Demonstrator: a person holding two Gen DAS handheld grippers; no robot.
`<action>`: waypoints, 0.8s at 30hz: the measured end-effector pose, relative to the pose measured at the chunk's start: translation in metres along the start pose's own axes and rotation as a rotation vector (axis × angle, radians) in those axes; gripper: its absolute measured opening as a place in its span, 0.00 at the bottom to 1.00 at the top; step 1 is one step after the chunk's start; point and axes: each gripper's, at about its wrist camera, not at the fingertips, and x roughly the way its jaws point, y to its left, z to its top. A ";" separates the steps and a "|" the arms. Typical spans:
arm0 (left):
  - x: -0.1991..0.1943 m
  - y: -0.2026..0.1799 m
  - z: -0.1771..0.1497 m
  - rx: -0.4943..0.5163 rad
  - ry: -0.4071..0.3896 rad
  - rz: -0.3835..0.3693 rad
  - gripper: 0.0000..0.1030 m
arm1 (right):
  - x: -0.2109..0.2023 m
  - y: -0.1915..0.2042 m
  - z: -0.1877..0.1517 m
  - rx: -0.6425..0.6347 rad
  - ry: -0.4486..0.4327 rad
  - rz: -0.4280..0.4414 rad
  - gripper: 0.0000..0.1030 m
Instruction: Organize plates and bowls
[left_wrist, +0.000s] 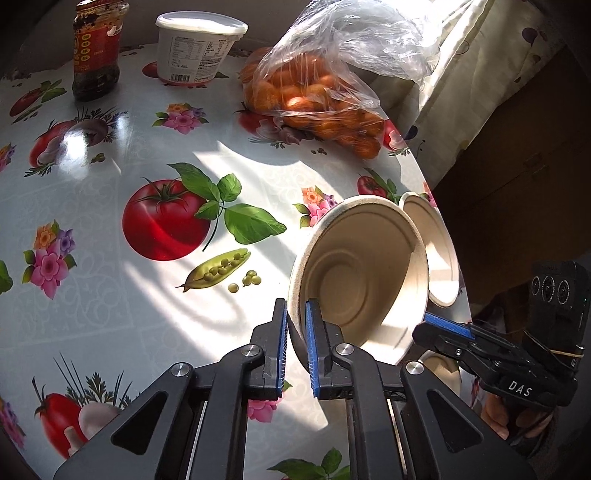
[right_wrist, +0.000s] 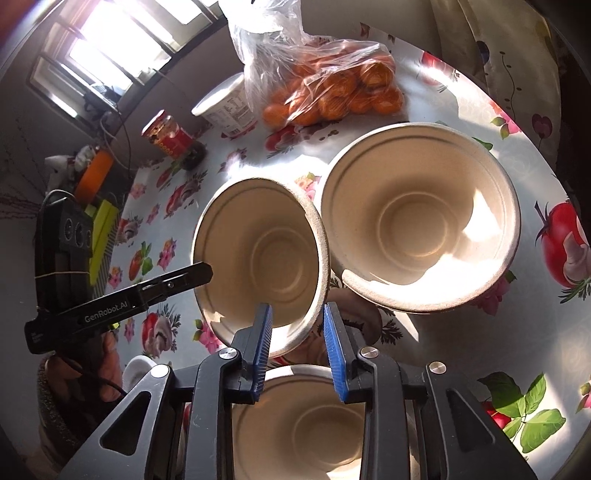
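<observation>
My left gripper (left_wrist: 296, 325) is shut on the rim of a beige paper bowl (left_wrist: 364, 266) and holds it tilted on its side above the table's right edge. The same bowl (right_wrist: 266, 254) shows in the right wrist view, with the left gripper's finger (right_wrist: 184, 278) at its left rim. My right gripper (right_wrist: 298, 325) is open, its blue pads on either side of that bowl's near rim; whether they touch it is unclear. A second bowl (right_wrist: 421, 218) (left_wrist: 436, 254) sits upright beyond. A third bowl (right_wrist: 299, 421) lies under the right gripper.
A bag of oranges (left_wrist: 317, 99) (right_wrist: 332, 92), a white tub (left_wrist: 195, 44) and a sauce jar (left_wrist: 96, 48) stand at the far side of the round table with the vegetable-print cloth (left_wrist: 110, 177). The table's edge (left_wrist: 439, 221) drops off at right.
</observation>
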 end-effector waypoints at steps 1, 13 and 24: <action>0.000 0.001 0.000 -0.002 0.000 0.001 0.10 | 0.000 -0.001 0.000 0.004 -0.001 -0.003 0.20; -0.006 0.008 -0.003 -0.029 -0.004 -0.022 0.10 | 0.000 -0.005 -0.001 0.035 -0.005 0.024 0.13; -0.024 0.003 -0.009 -0.026 -0.027 -0.022 0.10 | -0.012 0.001 -0.006 0.042 -0.038 0.065 0.13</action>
